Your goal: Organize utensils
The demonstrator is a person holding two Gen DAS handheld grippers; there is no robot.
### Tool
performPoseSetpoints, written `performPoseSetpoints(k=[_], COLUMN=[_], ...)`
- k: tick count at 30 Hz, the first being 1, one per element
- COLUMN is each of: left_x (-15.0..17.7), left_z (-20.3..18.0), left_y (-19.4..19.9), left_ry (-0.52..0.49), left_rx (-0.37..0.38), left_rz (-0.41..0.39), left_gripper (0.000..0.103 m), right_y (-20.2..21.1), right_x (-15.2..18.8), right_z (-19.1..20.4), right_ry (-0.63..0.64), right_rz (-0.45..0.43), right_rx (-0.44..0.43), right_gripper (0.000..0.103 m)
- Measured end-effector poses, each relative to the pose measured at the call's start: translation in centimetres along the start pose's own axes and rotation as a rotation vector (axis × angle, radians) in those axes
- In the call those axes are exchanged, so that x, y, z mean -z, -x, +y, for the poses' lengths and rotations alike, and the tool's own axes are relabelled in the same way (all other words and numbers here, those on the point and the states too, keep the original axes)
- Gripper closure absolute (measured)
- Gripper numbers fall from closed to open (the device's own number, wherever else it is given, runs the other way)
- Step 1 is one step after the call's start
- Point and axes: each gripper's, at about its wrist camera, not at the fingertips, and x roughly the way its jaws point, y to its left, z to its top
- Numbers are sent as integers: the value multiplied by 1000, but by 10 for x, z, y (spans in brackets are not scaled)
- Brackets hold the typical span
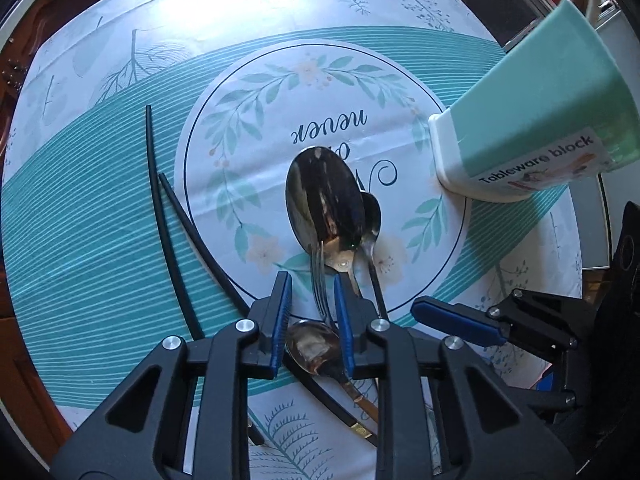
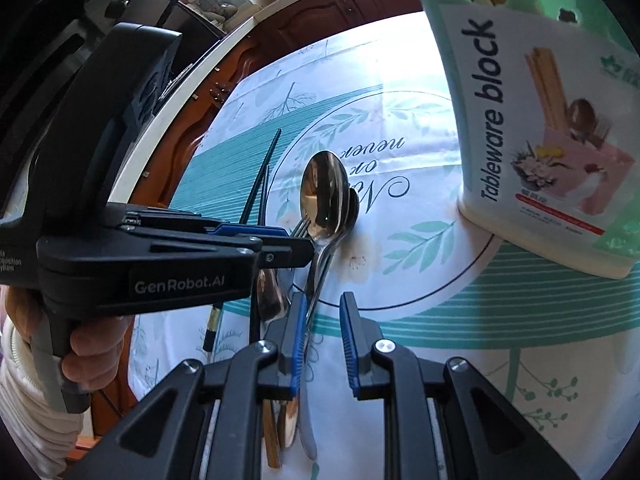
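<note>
Utensils: large spoon (image 1: 325,196) centred on tablecloth (image 1: 100,208), fork (image 1: 318,280) between open left gripper (image 1: 312,296) fingers, ungripped. Chopsticks (image 1: 160,216) left. Holder (image 2: 532,120) label legible only from right; right gripper (image 2: 324,320) open, bare cloth ahead

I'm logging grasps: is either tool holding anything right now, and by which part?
Nothing is held. The left tool is open, its fingers either side of the fork. The right tool is open too.
</note>
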Motion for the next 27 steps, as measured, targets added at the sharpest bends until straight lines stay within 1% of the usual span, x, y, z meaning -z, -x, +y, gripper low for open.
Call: performPoseSetpoints(k=[2, 4, 6, 8, 12, 17, 20, 21, 22, 27], left_x=[-1, 1, 4, 10, 31, 46, 54, 55, 56, 64], left_z=[0, 2, 3, 7, 15, 19, 20, 20, 20, 15], left_y=[-2, -1, 2, 7, 26, 45, 49, 50, 52, 58], left_ry=[4, 19, 36, 61, 93, 113, 125, 131, 135, 143], left_rx=[-9, -16, -20, -5, -9, 4, 14, 19, 21, 24], left_rz=[-1, -18, -43, -77, -161, -218, -241, -249, -255, -281], left_gripper=[100, 103, 103, 103, 103, 103, 103, 103, 103, 103], right_y=[-2, -3, -4, -6, -16, -25, -26, -26, -26, -24], right_x=[-1, -3, -4, -8, -18, -26, -27, -27, -27, -25], right_z=[1, 1, 3, 4, 5, 7, 7, 7, 6, 3], right_ry=[-9, -12, -10, -14, -41, -63, -79, -80, -81, -95], right_rz=[1, 1, -1, 2, 23, 35, 35, 37, 34, 32], right_rx=[-4, 1, 8, 10, 20, 33, 56, 68, 78, 71], right_gripper=[85, 85, 85, 85, 85, 85, 90, 96, 98, 101])
